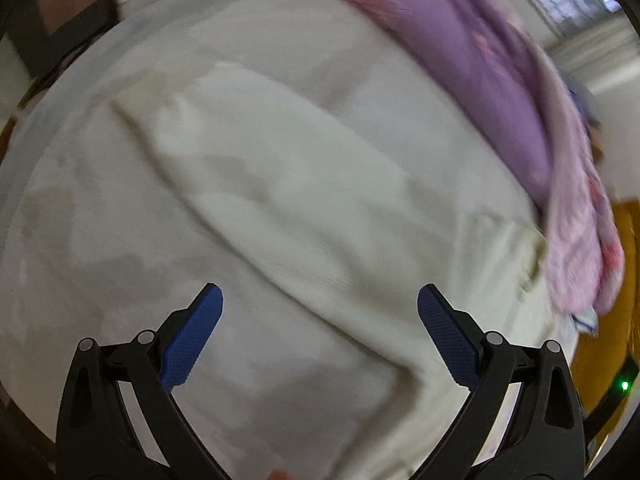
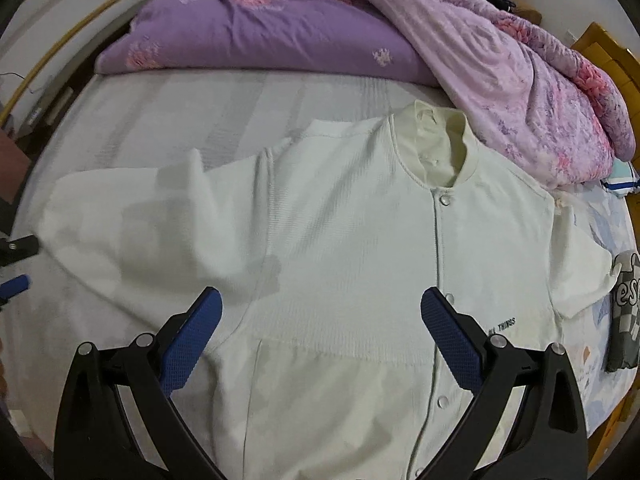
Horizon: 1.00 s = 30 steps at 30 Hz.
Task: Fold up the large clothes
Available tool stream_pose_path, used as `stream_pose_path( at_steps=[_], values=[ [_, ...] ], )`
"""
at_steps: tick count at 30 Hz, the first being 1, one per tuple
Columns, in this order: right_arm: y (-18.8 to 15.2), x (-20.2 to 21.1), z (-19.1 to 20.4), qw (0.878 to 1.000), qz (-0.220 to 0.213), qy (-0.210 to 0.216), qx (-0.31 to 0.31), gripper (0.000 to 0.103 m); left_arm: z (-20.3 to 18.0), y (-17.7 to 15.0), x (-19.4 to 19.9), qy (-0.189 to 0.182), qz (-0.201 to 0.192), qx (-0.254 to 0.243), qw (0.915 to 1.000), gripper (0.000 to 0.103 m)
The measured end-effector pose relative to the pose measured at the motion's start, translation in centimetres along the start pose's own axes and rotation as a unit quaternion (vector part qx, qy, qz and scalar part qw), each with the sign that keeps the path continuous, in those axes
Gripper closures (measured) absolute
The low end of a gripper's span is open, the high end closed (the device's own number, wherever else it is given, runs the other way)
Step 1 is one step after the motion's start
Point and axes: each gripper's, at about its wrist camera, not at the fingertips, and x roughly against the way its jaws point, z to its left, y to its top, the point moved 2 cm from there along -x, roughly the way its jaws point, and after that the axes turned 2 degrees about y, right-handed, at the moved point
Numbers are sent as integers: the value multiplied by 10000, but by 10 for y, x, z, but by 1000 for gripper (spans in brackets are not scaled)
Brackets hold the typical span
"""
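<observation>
A cream-white snap-button jacket (image 2: 340, 232) lies face up and spread on the bed, collar at the far side, its left sleeve stretched out to the left. In the blurred left wrist view that sleeve (image 1: 280, 192) runs diagonally across the sheet. My left gripper (image 1: 320, 332) is open and empty, hovering over the sleeve; its blue tip also shows at the left edge of the right wrist view (image 2: 14, 286). My right gripper (image 2: 320, 332) is open and empty above the jacket's lower front.
A purple and pink floral quilt (image 2: 400, 32) is heaped along the far side of the bed (image 2: 160, 112). A grey printed garment (image 2: 624, 312) lies at the right edge. Orange wooden furniture (image 2: 608, 52) stands to the right.
</observation>
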Motion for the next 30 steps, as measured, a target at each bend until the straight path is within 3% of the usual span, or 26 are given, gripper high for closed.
stream_pose_path(
  at_steps=[8,12,13,14,19,21,22,24,26,28,30],
  values=[
    [-7,-43,5,9996,215,166,-4,8,96,53,-36,666,-369,886,9932,6],
    [-12,-56,6,9993,296,217,4,8,114,71,-42,663,-588,1111,9899,8],
    [-13,-58,5,9992,308,242,-23,8,117,75,-46,751,-579,1113,9893,23],
    [-14,-60,5,9991,321,259,-44,8,119,78,-51,792,-499,1116,9893,54],
    [-15,-64,1,9982,361,445,-163,8,128,86,-67,684,-256,1493,9861,60],
    [-15,-65,-1,9977,393,524,-198,8,129,87,-67,641,-244,1442,9872,69],
    [-15,-67,-3,9971,421,586,-259,8,126,86,-65,563,-270,1354,9888,87],
    [-13,-69,-6,9953,461,719,-452,8,127,84,-61,521,-372,1314,9893,95],
    [-12,-69,-7,9927,474,935,-599,8,121,83,-49,617,-618,1170,9893,96],
    [-9,-68,-3,9911,438,1099,-613,25,116,72,-30,778,-859,1009,9881,97],
    [-8,-72,5,9902,537,1196,-489,57,119,62,-9,734,-1052,1034,9863,97]
  ],
)
